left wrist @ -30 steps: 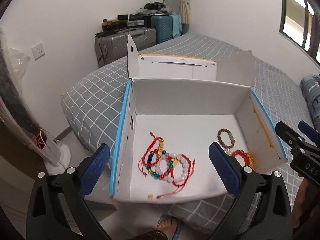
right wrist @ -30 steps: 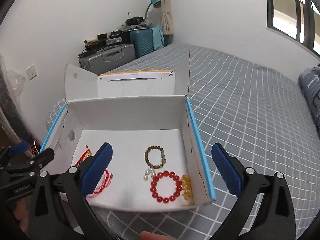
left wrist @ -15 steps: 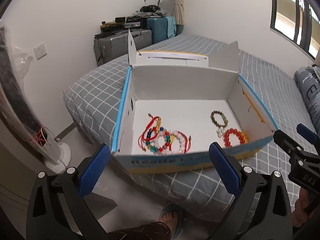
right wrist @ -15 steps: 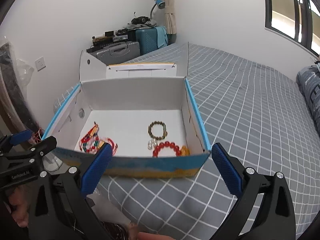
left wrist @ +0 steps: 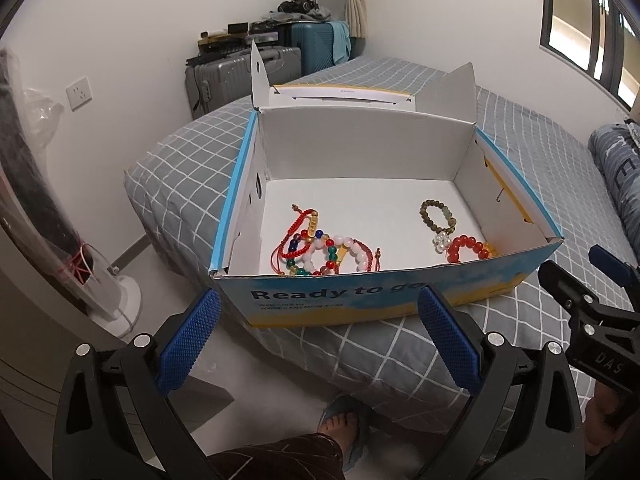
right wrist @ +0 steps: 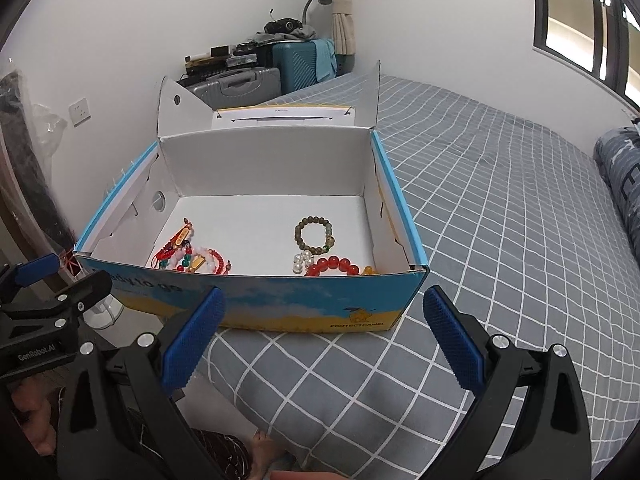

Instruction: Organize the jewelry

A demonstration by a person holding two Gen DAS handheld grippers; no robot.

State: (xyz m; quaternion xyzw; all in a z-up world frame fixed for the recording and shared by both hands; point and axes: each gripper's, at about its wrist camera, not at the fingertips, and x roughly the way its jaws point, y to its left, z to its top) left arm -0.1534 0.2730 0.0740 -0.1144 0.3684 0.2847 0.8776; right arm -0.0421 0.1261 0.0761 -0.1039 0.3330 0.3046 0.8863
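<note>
An open cardboard box [left wrist: 360, 296] [right wrist: 280, 308] with a white inside and blue-yellow front stands at the bed's corner. Inside at the left lies a tangle of red-cord and multicoloured bead bracelets [left wrist: 320, 248] [right wrist: 188, 256]. At the right lie an olive bead bracelet [left wrist: 438, 216] [right wrist: 314, 234], a small pearl cluster [left wrist: 440, 242] [right wrist: 302, 262] and a red bead bracelet [left wrist: 466, 248] [right wrist: 332, 266] beside amber beads. My left gripper [left wrist: 320, 340] hangs open below the box front, holding nothing. My right gripper [right wrist: 320, 340] is also open and empty, in front of the box.
The box rests on a bed with a grey checked cover [right wrist: 500, 220]. Suitcases [left wrist: 248, 72] with clutter stand against the far wall. A standing fan's base [left wrist: 120, 300] is on the floor at left. A person's sandalled foot [left wrist: 340, 424] is below the bed edge.
Both grippers have pulled back and down from above the box; its printed front wall now shows. Both stay open and the jewelry has not moved.
</note>
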